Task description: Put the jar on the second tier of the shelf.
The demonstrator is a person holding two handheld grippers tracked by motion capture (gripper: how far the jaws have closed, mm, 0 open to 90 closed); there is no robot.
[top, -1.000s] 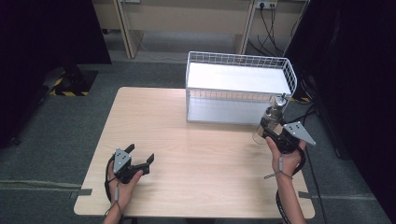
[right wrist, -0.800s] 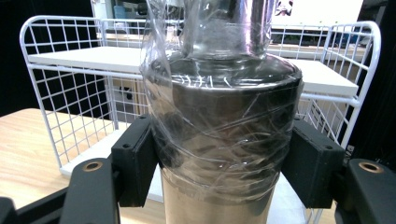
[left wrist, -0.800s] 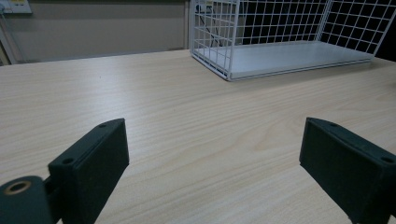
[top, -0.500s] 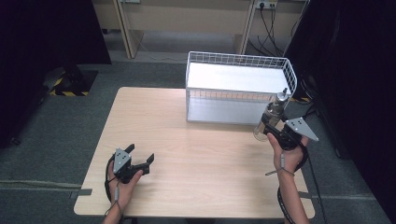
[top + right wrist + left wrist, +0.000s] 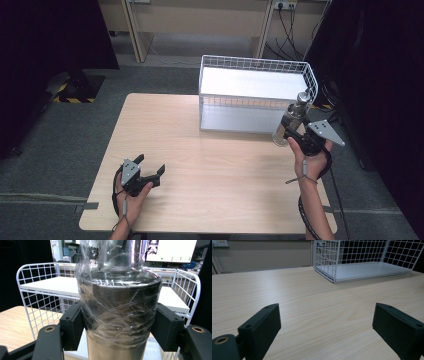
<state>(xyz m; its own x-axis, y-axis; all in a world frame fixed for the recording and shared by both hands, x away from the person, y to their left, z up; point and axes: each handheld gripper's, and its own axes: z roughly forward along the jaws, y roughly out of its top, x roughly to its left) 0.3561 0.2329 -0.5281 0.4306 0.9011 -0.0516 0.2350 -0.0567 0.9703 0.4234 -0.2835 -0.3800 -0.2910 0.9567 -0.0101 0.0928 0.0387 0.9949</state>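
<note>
Pale wooden desk [image 5: 215, 150] has lots of bare room in the middle. My right tool [image 5: 290, 134] is clamped on the shiny metal bottle wrapped in clear plastic [image 5: 292, 119], held up beside the white wire basket [image 5: 255, 64] by the desk's far right edge. Up close, the plastic looks crinkly [image 5: 117, 302]. My left tool [image 5: 150, 170] rests near the front edge, jaws apart.

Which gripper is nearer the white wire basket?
Right. The right gripper, clamped on a plastic-wrapped steel bottle, is beside the basket's near right corner; the left gripper rests across the table.
</note>
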